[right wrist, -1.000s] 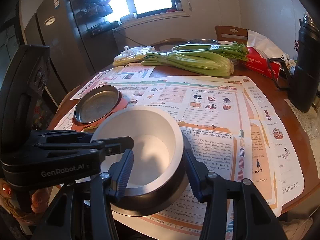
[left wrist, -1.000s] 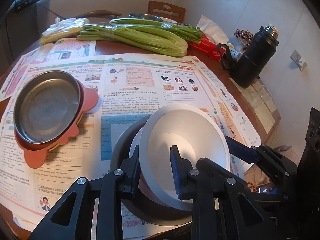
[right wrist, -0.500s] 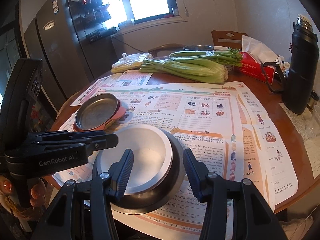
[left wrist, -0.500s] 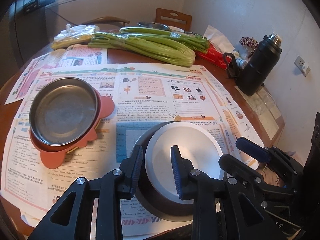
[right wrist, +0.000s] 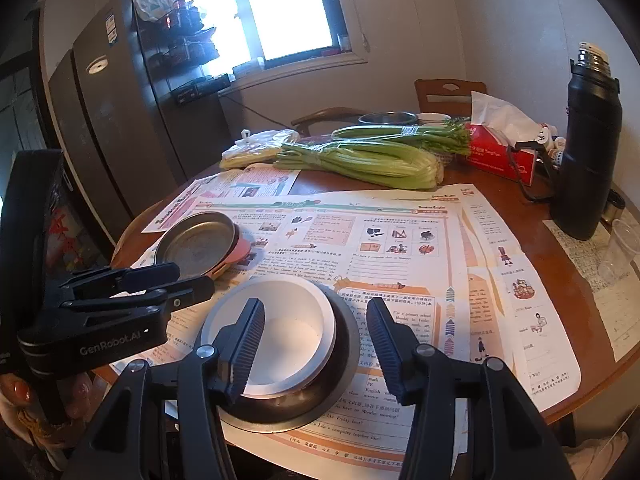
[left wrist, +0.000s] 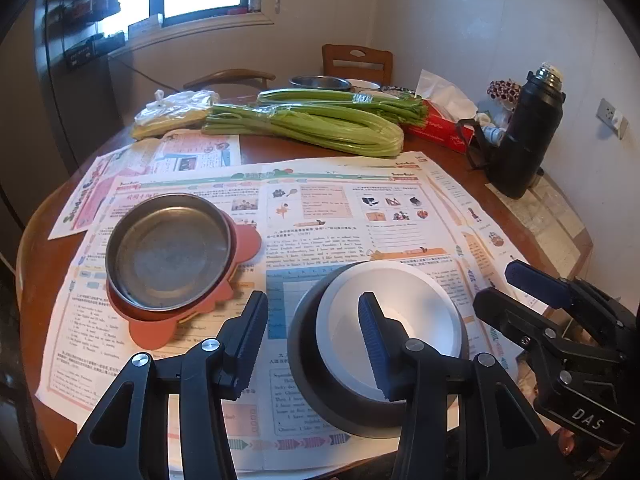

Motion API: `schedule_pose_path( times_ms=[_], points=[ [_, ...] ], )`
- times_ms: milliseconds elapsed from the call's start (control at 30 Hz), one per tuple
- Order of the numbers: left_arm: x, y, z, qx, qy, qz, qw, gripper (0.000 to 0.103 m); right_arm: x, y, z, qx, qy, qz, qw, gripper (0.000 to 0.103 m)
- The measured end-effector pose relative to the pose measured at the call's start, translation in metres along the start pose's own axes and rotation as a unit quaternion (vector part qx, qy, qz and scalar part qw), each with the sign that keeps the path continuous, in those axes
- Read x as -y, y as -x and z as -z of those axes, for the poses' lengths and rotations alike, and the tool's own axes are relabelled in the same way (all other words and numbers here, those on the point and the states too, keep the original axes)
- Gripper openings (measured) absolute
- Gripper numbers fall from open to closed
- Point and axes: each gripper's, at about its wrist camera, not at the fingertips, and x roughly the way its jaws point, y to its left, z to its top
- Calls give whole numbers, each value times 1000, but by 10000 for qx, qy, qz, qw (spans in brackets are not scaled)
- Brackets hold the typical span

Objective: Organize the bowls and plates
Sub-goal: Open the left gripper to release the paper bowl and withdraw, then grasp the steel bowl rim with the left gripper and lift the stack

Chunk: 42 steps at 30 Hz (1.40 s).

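A white bowl sits nested inside a dark metal bowl on the newspaper near the table's front edge; both show in the right wrist view, the white bowl inside the dark bowl. A steel plate rests on an orange plate to the left. My left gripper is open and empty, raised above the left rim of the bowls. My right gripper is open and empty, above the bowls.
Celery bunches, a plastic bag, a red tissue box and a black flask stand at the back. More bowls sit at the far edge. Newspaper covers the round wooden table.
The white bowl went down into the dark bowl. My left gripper let go of its rim and opened wide. Both grippers have pulled up and back.
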Motion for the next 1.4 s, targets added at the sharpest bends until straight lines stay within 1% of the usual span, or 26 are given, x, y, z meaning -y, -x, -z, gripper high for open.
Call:
schedule_pose_path(
  times_ms=[233,333,400,567,700,833,967,1067,1200,1400],
  points=[
    [2,2,2,38,-18,-168,9998,49,2,4,0,27,-29,78,10000,56],
    [3,0,3,75,-93,-296,9995,50,7,3,0,12,-121,99,9999,60],
    [3,-3,5,41,-79,-240,9997,50,9,0,2,-42,-176,87,9998,60],
    [-3,-16,9,-200,103,9,9997,50,13,-13,8,-250,-308,40,9992,60],
    [-3,-25,11,-332,186,-22,9993,51,14,-21,13,-335,-334,30,9989,61],
    [-4,-31,13,-428,249,81,9987,52,16,-26,17,-390,-369,2,9986,61],
    [-6,-39,14,-532,326,69,9980,52,18,-30,19,-420,-400,-61,9983,61],
    [-9,-45,16,-632,418,170,9970,53,20,-34,20,-462,-472,-97,9978,61],
    [-7,-54,19,-776,475,428,9949,53,24,-40,23,-558,-604,-210,9964,61],
    [-7,-64,23,-864,514,358,9943,53,24,-46,25,-649,-599,-270,9957,62]
  ],
)
